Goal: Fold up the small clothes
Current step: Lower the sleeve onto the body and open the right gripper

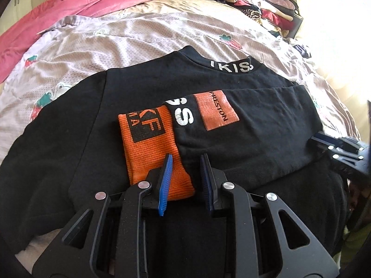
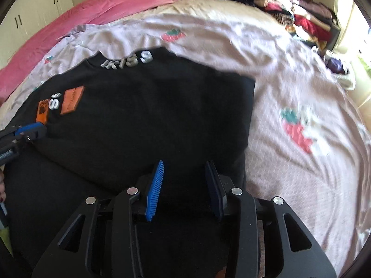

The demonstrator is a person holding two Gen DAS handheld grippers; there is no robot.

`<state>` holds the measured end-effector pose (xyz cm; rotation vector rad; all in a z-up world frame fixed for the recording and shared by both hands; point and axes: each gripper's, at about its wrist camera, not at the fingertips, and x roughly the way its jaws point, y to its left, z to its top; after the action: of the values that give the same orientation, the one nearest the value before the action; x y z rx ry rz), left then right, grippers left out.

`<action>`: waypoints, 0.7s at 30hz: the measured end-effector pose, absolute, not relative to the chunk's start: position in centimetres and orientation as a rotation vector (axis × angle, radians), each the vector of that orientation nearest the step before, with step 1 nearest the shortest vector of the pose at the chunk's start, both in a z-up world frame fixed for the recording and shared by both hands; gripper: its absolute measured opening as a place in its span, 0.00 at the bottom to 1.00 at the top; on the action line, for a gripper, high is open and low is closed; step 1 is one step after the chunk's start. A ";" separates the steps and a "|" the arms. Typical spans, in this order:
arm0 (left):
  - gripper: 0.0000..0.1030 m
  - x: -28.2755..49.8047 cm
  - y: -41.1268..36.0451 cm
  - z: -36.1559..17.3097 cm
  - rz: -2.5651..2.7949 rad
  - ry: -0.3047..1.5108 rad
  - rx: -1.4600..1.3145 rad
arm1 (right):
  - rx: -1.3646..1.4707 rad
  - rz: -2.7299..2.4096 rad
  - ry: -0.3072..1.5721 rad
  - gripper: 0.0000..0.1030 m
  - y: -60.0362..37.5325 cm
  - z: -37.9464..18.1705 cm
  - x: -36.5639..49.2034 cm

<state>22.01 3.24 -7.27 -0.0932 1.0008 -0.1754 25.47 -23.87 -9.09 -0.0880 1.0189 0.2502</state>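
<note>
Left gripper [image 1: 185,159] nearest the lens, blue-padded fingers [image 1: 165,180] spread apart, pinching nothing, poised just above the orange ribbed cuff [image 1: 148,148] of a black sweatshirt [image 1: 69,125]. Cuff end reaching down between the two pads; contact with either pad not clear. Sleeve folded across the body of the sweatshirt, showing white "SS" lettering and an orange "PRESTON" patch [image 1: 216,110]. White letters along the collar [image 1: 231,66] at the far edge. Garment spread flat on a pale pink bedsheet [image 1: 139,39] printed with strawberries.

Right gripper [image 2: 185,169] likewise spread, blue pads [image 2: 154,190] apart with only black fabric below and between them, gripping nothing; seen from the left wrist at the right edge [image 1: 324,143], beside the folded sleeve near the sweatshirt's side, blurred. From the right wrist, sweatshirt [image 2: 150,115] with its right side folded to a straight edge, sheet [image 2: 301,92] bare beyond it, left gripper [image 2: 32,129] at the far left by the cuff.

Pink blanket [image 1: 69,7] bunched along the far left of the bed. Stack of folded clothes [image 1: 259,4] at the far right corner. Cream cupboard doors [image 2: 34,7] beyond the bed on the left.
</note>
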 end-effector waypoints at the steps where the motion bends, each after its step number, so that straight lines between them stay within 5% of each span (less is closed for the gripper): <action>1: 0.17 22.0 3.3 -7.2 -0.177 1.001 -0.096 | -0.058 0.260 1.014 0.36 -24.4 -9.3 25.4; 5: 0.17 22.0 3.3 -7.2 -0.178 1.002 -0.099 | -0.047 0.259 1.013 0.36 -24.6 -9.1 25.3; 17: 0.41 21.0 3.1 -5.2 -0.205 0.974 -0.125 | -0.013 0.299 0.955 0.54 -23.5 -6.0 22.6; 21: 0.54 20.2 3.5 -4.3 -0.201 0.952 -0.126 | -0.011 0.307 0.932 0.67 -22.9 -5.2 22.1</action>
<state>20.23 3.53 -4.26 -0.1263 0.9519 -0.2014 22.07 -22.90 -5.18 -0.0111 0.9324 0.3066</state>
